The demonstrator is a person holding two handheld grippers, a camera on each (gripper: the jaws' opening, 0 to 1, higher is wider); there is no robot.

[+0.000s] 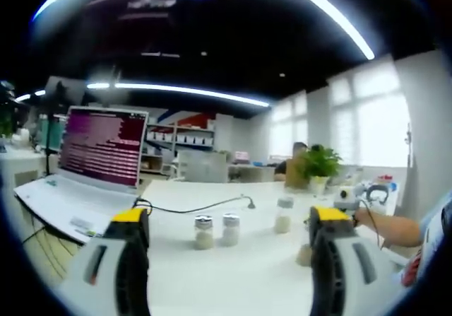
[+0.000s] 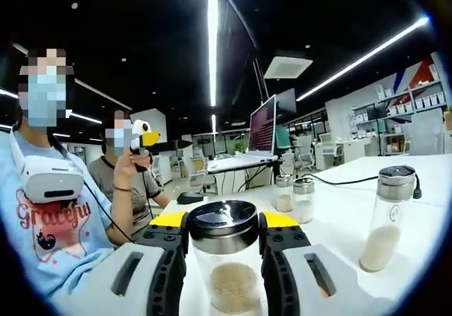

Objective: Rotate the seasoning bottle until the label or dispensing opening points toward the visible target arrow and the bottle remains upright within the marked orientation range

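While the right claw [image 2: 224,249] pinches the seasoning bottle [image 2: 224,259] just under its dark cap, upright on the white table [image 2: 424,189], the grasp looks done and the turning is left (no target arrow is visible, so alignment cannot be judged); the left claw [image 1: 229,259] hangs spread and empty above the table, near two small jars [image 1: 216,231]; a taller bottle [image 2: 387,217] stands just beside on one side and a person [image 2: 49,189] sits close on the other, so room for swinging looks modest; the laptop [image 1: 85,174] and cable [image 1: 198,208] lie well apart.
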